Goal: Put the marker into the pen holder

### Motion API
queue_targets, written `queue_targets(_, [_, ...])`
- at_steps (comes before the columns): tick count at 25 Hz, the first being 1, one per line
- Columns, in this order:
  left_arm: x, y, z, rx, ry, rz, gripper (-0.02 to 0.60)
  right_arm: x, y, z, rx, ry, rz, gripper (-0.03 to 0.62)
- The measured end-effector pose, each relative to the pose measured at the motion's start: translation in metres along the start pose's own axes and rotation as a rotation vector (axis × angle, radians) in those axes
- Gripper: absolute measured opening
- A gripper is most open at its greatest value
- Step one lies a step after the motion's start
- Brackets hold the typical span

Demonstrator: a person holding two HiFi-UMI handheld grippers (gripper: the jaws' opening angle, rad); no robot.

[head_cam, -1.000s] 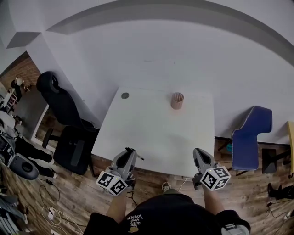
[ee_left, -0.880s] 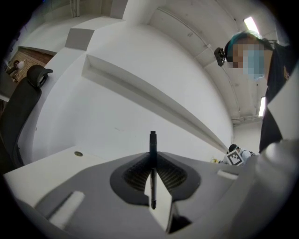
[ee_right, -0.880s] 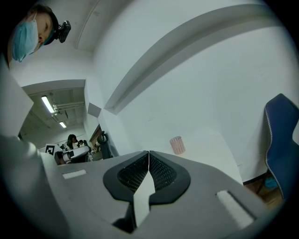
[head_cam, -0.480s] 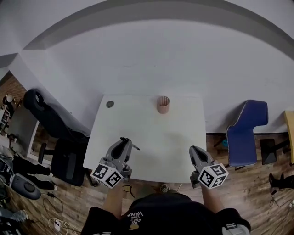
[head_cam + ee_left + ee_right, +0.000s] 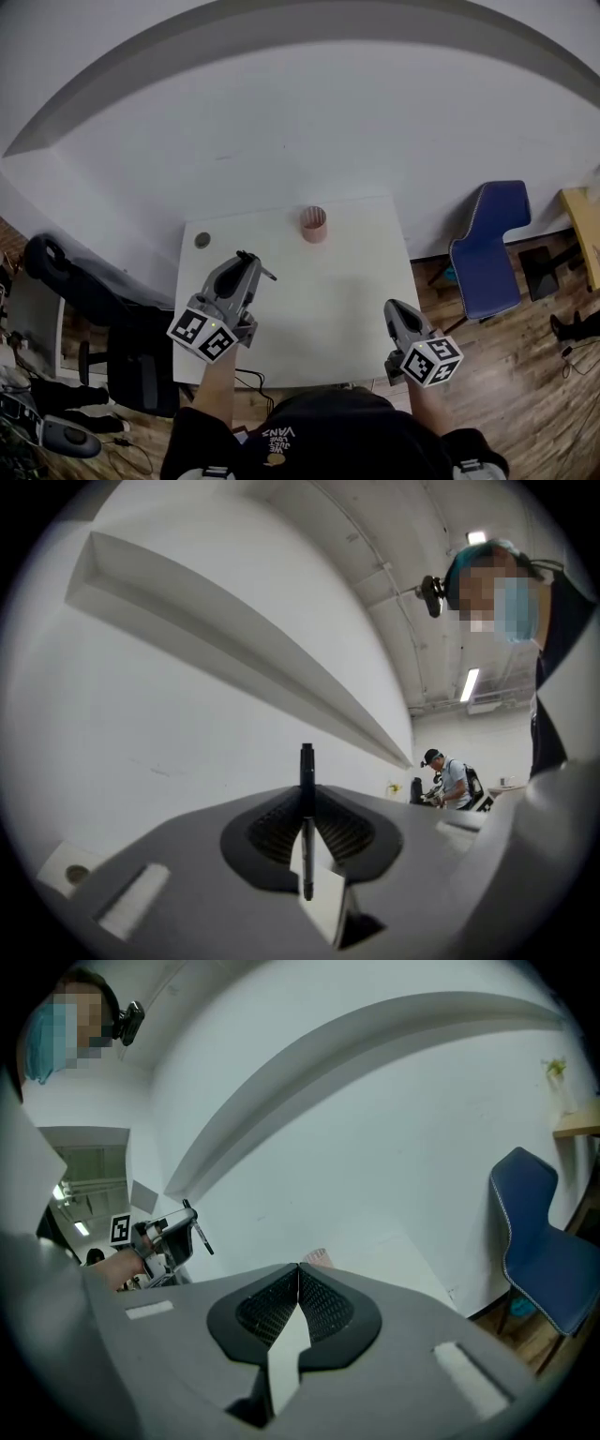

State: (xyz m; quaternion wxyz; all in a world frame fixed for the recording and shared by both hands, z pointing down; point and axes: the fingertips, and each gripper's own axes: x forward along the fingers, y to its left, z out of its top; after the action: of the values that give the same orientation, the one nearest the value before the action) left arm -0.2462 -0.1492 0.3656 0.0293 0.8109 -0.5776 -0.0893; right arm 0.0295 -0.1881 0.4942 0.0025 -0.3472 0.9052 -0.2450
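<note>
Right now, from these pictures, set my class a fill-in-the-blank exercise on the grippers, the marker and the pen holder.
1. The left gripper is shut on the marker, while the right gripper is shut on ____.
2. The pen holder stands on the table near the edge ____ from the person.
3. The chair on the table's right side is ____ in colour.
Missing words: nothing; farthest; blue.

The left gripper (image 5: 307,841) is matt grey plastic with black ribbed pads (image 5: 274,827), and it clamps a slim black marker (image 5: 307,761) of smooth plastic. Ahead of it, a pale pink ribbed pen holder (image 5: 314,224), possibly plastic, stands on the smooth matt white table (image 5: 323,305). Right of the right gripper (image 5: 394,311) lies faintly shiny wood-plank floor (image 5: 525,375).
</note>
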Motion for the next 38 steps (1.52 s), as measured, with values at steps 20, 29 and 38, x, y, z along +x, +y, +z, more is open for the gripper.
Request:
queue_targets(20, [0.154,0.050,-0.019,0.072,0.040,-0.237,0.091,-0.002,-0.004,-0.027,0.081,-0.026,-0.204,0.002])
queue_targets(29, [0.201,0.089,-0.087,0.012,0.099,-0.187,0.091,0.005,-0.005,-0.036,0.102,-0.020,-0.244,0.002])
queue_targets(38, [0.225,0.109,-0.155,-0.018,0.180,-0.149,0.091,0.002,-0.013,-0.051,0.127,0.003,-0.291,0.002])
